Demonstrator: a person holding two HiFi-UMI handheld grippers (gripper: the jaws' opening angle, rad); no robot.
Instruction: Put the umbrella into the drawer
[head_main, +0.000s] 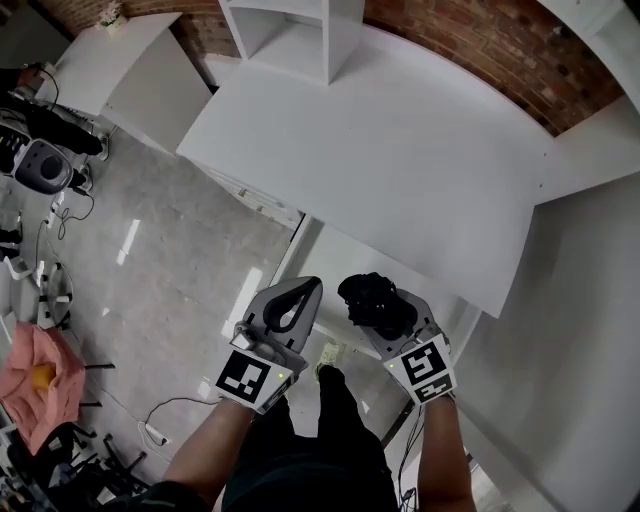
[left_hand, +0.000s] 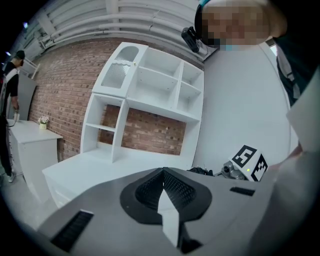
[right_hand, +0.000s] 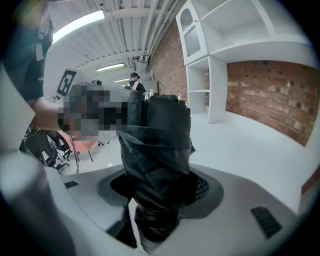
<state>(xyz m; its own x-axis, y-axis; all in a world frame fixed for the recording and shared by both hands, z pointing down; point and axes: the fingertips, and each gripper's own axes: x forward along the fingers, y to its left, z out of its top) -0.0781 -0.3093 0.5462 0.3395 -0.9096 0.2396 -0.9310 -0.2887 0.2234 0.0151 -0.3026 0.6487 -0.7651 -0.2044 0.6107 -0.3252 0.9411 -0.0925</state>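
Left hand-held gripper (left_hand: 163, 175): jaws pressed together, nothing between them. Held off the front edge of the bench, beside the right one.
Right hand-held gripper (right_hand: 159, 187): jaws clamped on the umbrella, which fills the gap between them.
Umbrella (right_hand: 159, 142): black, folded, its fabric wrapped tight. It runs along the jaws and sticks out well past their tips. In the head view it shows as a dark bunch (head_main: 373, 298) just short of the bench edge, not touching the bench.
Bench (head_main: 400, 150): white, top bare.
Under the bench edge: a white panel (head_main: 335, 262) juts toward the person; cannot tell whether it is the drawer.
Shelf unit (left_hand: 150, 95): white, open compartments, against the brick wall (left_hand: 65, 80).
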